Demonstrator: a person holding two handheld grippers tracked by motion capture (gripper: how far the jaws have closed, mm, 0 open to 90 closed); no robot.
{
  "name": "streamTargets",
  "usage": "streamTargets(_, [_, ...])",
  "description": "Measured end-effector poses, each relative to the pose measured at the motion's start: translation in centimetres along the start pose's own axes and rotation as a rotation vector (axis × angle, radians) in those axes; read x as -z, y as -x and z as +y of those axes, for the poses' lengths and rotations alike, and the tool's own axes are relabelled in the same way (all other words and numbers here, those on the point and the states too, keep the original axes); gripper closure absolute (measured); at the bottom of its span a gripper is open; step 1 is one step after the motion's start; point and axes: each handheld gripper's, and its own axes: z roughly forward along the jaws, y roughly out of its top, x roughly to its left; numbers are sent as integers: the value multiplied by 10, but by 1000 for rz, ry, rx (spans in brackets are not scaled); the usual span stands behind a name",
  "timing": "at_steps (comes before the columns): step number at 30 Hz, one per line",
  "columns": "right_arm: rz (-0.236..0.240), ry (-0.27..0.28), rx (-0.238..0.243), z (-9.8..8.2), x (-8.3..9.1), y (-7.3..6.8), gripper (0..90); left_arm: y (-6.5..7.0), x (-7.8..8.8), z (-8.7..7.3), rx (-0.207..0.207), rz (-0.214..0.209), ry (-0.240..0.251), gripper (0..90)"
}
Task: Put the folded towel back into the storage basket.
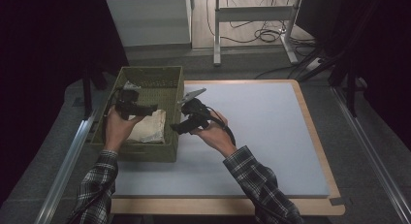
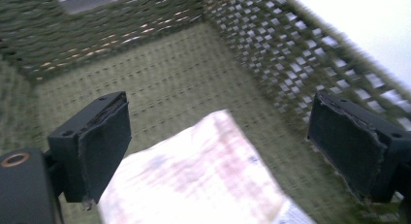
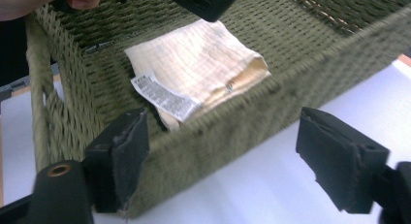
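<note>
White-padded surface (image 1: 271, 136), green woven basket (image 1: 172, 83) at its left edge. Folded cream cloth (image 3: 203, 59) with label lies flat on basket floor, untouched. Left tool (image 2: 220, 151) over cloth inside basket, jaws apart, empty. Right tool (image 3: 223, 158) outside basket wall, jaws apart, empty.

So the surface (image 1: 271, 136) is a wood-edged board with a pale grey-blue mat covering nearly all of it, just a strip of light wood showing along the near and right edges. Sitting directly on it at the left end is an olive-green woven basket (image 1: 145, 153), rectangular, open-topped, with its left side hanging a bit past the mat's edge. In the right gripper view you can see the basket's wall (image 3: 271, 103) resting flat on the mat. There's a small dark tab at the surface's near right corner (image 1: 337, 201).
</note>
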Motion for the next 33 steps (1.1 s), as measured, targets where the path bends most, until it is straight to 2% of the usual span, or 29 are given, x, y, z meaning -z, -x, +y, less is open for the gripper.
streamTargets(6, [7, 7, -3, -15, 16, 7, 140, 13, 3, 4, 3, -30, 16, 68])
streamTargets(8, [14, 11, -9, -24, 25, 12, 120, 21, 5, 6, 16, -63, 24, 65])
streamTargets(14, [1, 22, -18, -43, 44, 21, 97, 37, 6, 8, 20, -105, 30, 49])
streamTargets(22, [-20, 19, -36, -70, 67, 35, 59, 69, 4, 18, -44, -131, 23, 21])
streamTargets(23, [-20, 19, -36, -70, 67, 35, 59, 69, 4, 18, -44, -131, 23, 18])
streamTargets(28, [-36, 19, -52, -88, 82, 42, 52, 92, 1, 25, -84, -161, 11, 7])
streamTargets(29, [-41, 19, -58, -94, 87, 45, 51, 102, -1, 26, -92, -176, 8, 3])
streamTargets(30, [-41, 19, -58, -94, 87, 45, 51, 102, -1, 26, -92, -176, 8, 1])
streamTargets(31, [-52, 21, -62, -101, 93, 48, 51, 112, -4, 28, -98, -186, 7, 1])
streamTargets(32, [-52, 21, -62, -101, 93, 48, 51, 112, -4, 28, -98, -186, 7, 1])
streamTargets(33, [-59, 21, -69, -107, 98, 50, 51, 122, -7, 29, -113, -195, 7, 0])
